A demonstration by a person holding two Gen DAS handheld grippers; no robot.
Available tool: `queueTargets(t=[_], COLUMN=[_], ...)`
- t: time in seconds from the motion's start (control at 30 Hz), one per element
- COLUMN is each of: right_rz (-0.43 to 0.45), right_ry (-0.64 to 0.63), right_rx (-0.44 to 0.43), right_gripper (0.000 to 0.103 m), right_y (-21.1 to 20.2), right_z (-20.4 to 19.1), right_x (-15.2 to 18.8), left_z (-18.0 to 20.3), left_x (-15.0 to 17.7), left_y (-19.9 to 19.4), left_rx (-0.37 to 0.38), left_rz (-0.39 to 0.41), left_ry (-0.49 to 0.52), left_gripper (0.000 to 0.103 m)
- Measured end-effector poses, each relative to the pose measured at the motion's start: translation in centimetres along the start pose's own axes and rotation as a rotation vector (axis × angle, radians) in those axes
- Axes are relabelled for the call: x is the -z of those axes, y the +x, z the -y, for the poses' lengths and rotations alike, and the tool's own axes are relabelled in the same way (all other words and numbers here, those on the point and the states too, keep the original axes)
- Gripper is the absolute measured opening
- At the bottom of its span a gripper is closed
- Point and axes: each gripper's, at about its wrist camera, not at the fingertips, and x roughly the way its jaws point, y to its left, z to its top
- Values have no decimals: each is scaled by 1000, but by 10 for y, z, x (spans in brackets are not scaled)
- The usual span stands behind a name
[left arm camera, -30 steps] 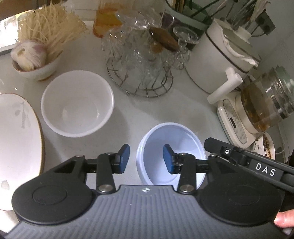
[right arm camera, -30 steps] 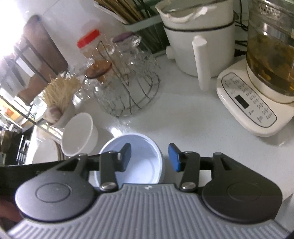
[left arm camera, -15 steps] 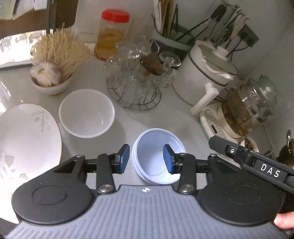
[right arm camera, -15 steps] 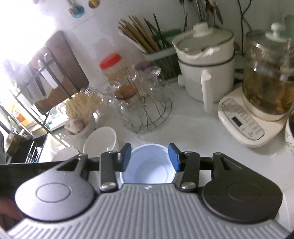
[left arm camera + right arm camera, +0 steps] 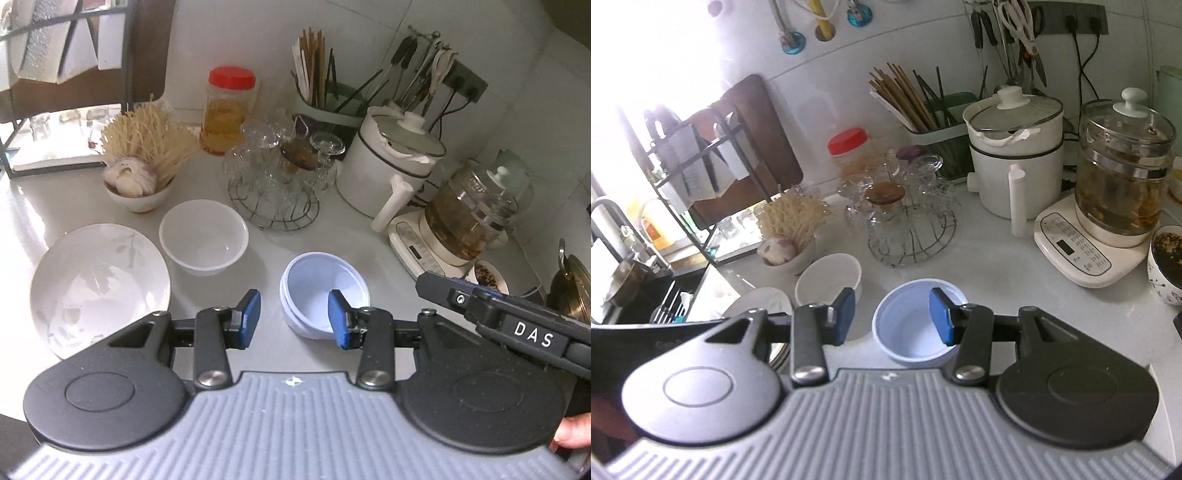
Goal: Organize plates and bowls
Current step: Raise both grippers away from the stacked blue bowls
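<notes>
Left wrist view | hovering left tongs (image 5: pixel 293 318) and right tongs (image 5: pixel 892 316) part-open, gripping nothing | leaving bare bench (image 5: pixel 332 236) ringing blue bowl (image 5: pixel 314 284)

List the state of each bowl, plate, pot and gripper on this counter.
Blue bowl: upright, empty.
White bowl: upright, empty.
Plate: flat, empty.
Garlic bowl: filled.
White pot: lid on.
Glass kettle: lidded, holding liquid.
Left gripper: open, empty.
Right gripper: open, empty.

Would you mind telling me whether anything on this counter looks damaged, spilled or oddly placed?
One thing: a torn, crumpled white strip hangs from under the lid of the white pot. The blue bowl, white bowl and plate sit upright, unspilled.
</notes>
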Motion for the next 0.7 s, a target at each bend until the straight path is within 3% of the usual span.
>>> queueTargets(t=[0.33, 0.6, 0.7], right_rz=[9, -6, -30], right_ry=[-36, -40, -44], right_rx=[8, -23, -17], right_gripper=[48, 48, 48], right_y=[-25, -40, -41], right_z=[-24, -43, -48], right_x=[23, 41, 46], left_z=[-15, -31, -36], left_x=[22, 44, 51], left_y=[-38, -58, -60], left_rx=[-15, -35, -47], left_rz=[38, 10, 15], left_ry=[20, 2, 8], left_gripper=[46, 46, 52])
